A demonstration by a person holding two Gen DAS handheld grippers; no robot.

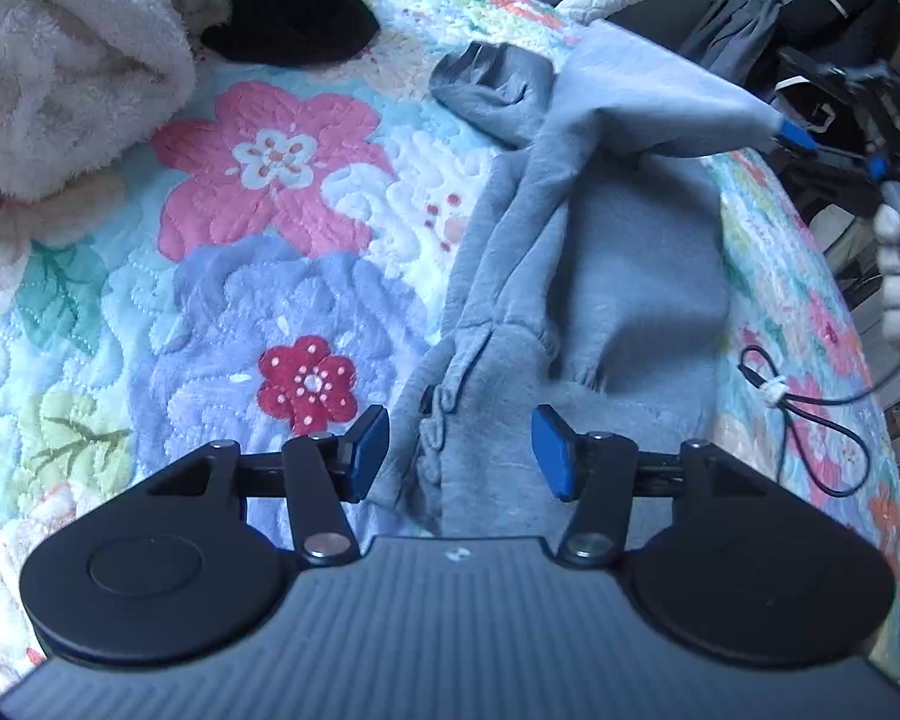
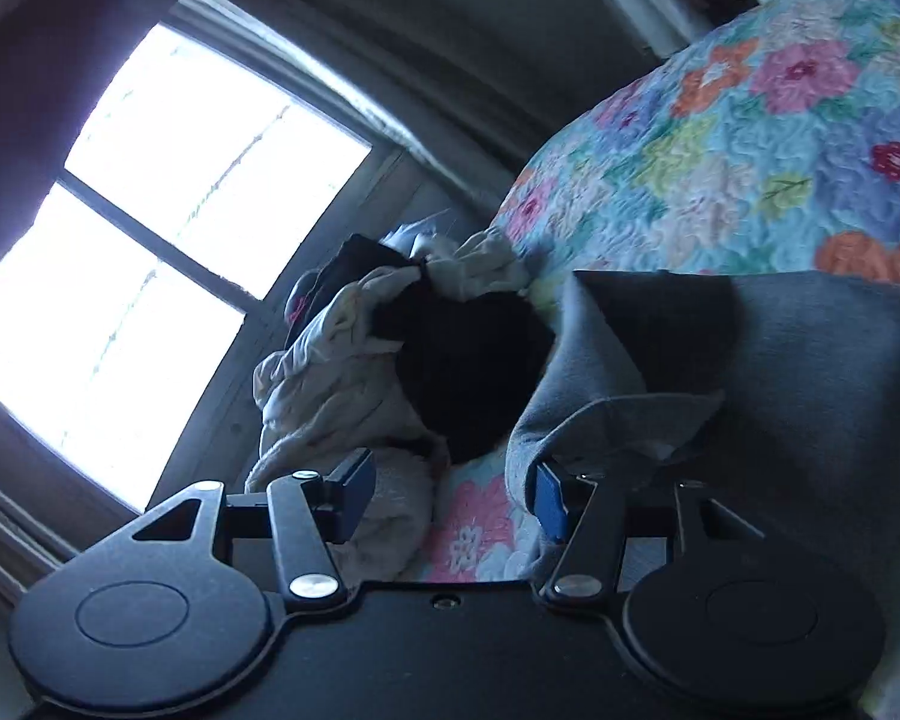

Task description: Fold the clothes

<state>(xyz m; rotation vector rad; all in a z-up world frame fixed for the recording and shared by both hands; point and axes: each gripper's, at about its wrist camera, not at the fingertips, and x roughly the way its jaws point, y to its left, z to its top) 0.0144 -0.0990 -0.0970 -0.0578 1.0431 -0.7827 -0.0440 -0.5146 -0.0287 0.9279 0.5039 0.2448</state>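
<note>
Nearest in the left wrist view, the left gripper (image 1: 459,450) hangs over the near end of the grey garment (image 1: 630,276), its blue pads spread apart with ribbed hem fabric lying between them but not pinched. A gathered cuff (image 1: 450,396) sits just beyond the left pad. The garment lies along the right side of the floral quilt (image 1: 270,240), a sweatshirt by the look of it — thick, soft fleece that will sag and bunch rather than hold a crease, yet heavy enough to stay where it is laid. Seams, cuffs and the hem band look like the firmest places to grip.

Farther off on the right, the right gripper (image 1: 804,141) meets a raised corner of the cloth, which stands in a taut peak. In its own camera its jaws stand apart, the grey fabric draped against the right-hand pad (image 2: 549,501); whether it truly holds, I cannot tell.

At the far left lie a white fluffy blanket (image 1: 60,60) and a black garment (image 1: 294,6); a black cable (image 1: 810,414) rests at the quilt's right edge.
</note>
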